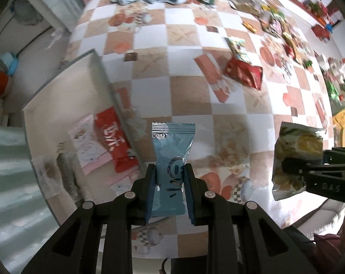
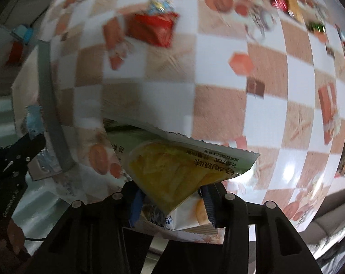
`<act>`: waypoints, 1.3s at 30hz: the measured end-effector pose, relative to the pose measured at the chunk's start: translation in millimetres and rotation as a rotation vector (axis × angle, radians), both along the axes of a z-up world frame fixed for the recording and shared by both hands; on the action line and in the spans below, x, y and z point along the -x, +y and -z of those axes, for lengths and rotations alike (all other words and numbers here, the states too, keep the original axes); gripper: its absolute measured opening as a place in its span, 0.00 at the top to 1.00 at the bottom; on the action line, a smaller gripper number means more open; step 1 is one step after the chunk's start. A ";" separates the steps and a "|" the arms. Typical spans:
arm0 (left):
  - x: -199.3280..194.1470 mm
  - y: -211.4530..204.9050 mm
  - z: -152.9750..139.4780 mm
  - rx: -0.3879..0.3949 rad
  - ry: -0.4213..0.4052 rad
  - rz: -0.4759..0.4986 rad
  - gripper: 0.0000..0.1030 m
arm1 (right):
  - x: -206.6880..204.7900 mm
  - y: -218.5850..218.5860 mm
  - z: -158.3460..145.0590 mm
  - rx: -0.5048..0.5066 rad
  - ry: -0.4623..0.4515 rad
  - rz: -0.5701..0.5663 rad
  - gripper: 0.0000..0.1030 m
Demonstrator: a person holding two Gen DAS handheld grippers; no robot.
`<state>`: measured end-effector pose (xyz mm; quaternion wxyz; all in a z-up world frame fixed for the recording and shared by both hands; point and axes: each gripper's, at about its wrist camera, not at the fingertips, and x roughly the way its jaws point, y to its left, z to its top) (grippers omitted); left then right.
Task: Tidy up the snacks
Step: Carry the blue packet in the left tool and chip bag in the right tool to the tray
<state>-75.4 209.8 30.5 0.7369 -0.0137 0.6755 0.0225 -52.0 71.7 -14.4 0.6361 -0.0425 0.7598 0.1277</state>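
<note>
My left tool (image 1: 169,171) pinches a blue snack packet (image 1: 172,150) above the worktop (image 1: 236,123), beside the box (image 1: 58,105) where it goes. My right tool (image 2: 172,196) grips a yellow chip bag (image 2: 172,169).

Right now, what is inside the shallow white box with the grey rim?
Inside the shallow white box: a red packet, a pale pink packet and blurred pale wrappers. Anything beneath them is hidden.

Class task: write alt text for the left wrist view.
The left gripper pinches a light blue foil snack packet above a checkered tablecloth. A shallow white box holding red and pink packets lies left; the right gripper holds a yellow-green chip bag.
</note>
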 end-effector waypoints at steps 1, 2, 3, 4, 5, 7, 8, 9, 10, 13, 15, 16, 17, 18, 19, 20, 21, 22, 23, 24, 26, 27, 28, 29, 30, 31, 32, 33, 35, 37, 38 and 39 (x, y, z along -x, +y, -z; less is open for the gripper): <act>1.3 2.8 -0.9 -0.001 -0.004 -0.010 0.74 | -0.6 2.7 -1.9 -0.001 -0.007 -0.009 0.55; 2.1 6.8 -1.1 0.000 -0.009 -0.019 0.74 | -1.8 8.4 -5.8 -0.001 -0.016 -0.021 0.55; 3.4 10.8 -2.8 0.000 -0.014 -0.030 0.75 | -2.9 14.0 -9.3 -0.002 -0.022 -0.031 0.55; 4.7 14.4 -3.7 -0.001 -0.019 -0.041 0.74 | -5.9 19.0 -12.9 -0.002 -0.027 -0.039 0.55; 6.1 17.8 -4.8 -0.003 -0.023 -0.049 0.74 | -7.1 25.5 -16.5 -0.002 -0.034 -0.051 0.55; 8.3 25.4 -4.6 -0.004 -0.030 -0.072 0.74 | -15.3 25.2 -22.2 -0.006 -0.041 -0.071 0.55; 9.8 30.3 -5.1 -0.003 -0.033 -0.086 0.74 | -16.3 30.2 -24.5 -0.010 -0.043 -0.078 0.55; 10.4 33.6 -4.5 -0.004 -0.034 -0.096 0.74 | -16.6 32.2 -27.9 -0.014 -0.045 -0.084 0.55; 11.3 36.9 -4.2 -0.009 -0.037 -0.108 0.74 | -19.3 36.3 -32.5 -0.016 -0.049 -0.092 0.55; 14.8 48.4 -4.6 -0.007 -0.042 -0.140 0.74 | -22.5 56.1 -39.2 -0.021 -0.061 -0.123 0.55; 17.3 56.0 -4.8 -0.007 -0.046 -0.160 0.74 | -24.7 69.7 -43.9 -0.025 -0.067 -0.148 0.55; 18.5 59.4 -4.8 -0.006 -0.047 -0.168 0.74 | -24.2 73.5 -43.5 -0.026 -0.069 -0.157 0.55; 19.6 62.1 -4.9 -0.005 -0.048 -0.175 0.74 | -22.8 77.1 -43.7 -0.028 -0.071 -0.168 0.55; 21.2 66.2 -4.9 -0.004 -0.049 -0.184 0.74 | -22.9 85.3 -45.7 -0.031 -0.073 -0.182 0.55; 22.1 69.1 -4.8 -0.002 -0.050 -0.190 0.74 | -22.5 85.5 -49.2 -0.033 -0.074 -0.192 0.55; 23.5 73.2 -4.7 -0.001 -0.051 -0.200 0.75 | -21.1 95.2 -47.3 -0.035 -0.077 -0.202 0.55; 24.7 76.6 -4.7 -0.001 -0.052 -0.208 0.75 | -20.7 101.8 -48.6 -0.037 -0.079 -0.214 0.55; 25.9 80.0 -4.7 0.000 -0.052 -0.216 0.75 | -19.4 108.0 -48.4 -0.039 -0.081 -0.227 0.55; 27.5 84.3 -4.5 0.000 -0.053 -0.226 0.75 | -18.7 114.4 -48.7 -0.042 -0.082 -0.238 0.55; 29.0 87.3 -4.6 0.000 -0.053 -0.232 0.75 | -18.3 120.2 -49.3 -0.044 -0.083 -0.248 0.55; 32.3 94.7 -3.6 0.000 -0.051 -0.248 0.75 | -16.4 131.9 -50.8 -0.051 -0.083 -0.270 0.55; 34.2 98.9 -2.6 0.000 -0.049 -0.258 0.75 | -15.7 136.6 -51.3 -0.054 -0.083 -0.282 0.55; 35.9 102.6 -1.9 0.000 -0.047 -0.266 0.75 | -14.5 141.1 -50.5 -0.056 -0.083 -0.290 0.55; 37.9 106.6 -1.1 -0.001 -0.046 -0.276 0.75 | -13.2 147.1 -50.6 -0.059 -0.083 -0.301 0.55; 39.3 109.7 -0.7 -0.001 -0.045 -0.282 0.75 | -12.0 151.4 -50.4 -0.061 -0.082 -0.309 0.55; 41.2 113.8 -0.1 -0.002 -0.044 -0.291 0.75 | -10.6 156.1 -51.0 -0.064 -0.081 -0.316 0.55; 43.0 118.6 0.4 -0.003 -0.043 -0.303 0.75 | -9.5 161.2 -49.8 -0.066 -0.079 -0.323 0.55; 44.4 122.0 0.7 -0.003 -0.043 -0.311 0.75 | -8.6 165.7 -49.0 -0.068 -0.078 -0.328 0.55; 46.9 129.2 1.3 -0.004 -0.042 -0.328 0.75 | -6.4 174.9 -47.9 -0.069 -0.077 -0.344 0.55; 48.7 136.1 2.0 0.004 -0.047 -0.341 0.75 | -4.6 183.3 -47.3 -0.071 -0.071 -0.359 0.61; 49.5 139.5 2.3 0.005 -0.047 -0.348 0.75 | -4.2 187.0 -46.4 -0.074 -0.067 -0.364 0.62; 49.9 141.7 2.7 0.005 -0.047 -0.353 0.75 | -3.8 191.0 -46.4 -0.075 -0.068 -0.369 0.61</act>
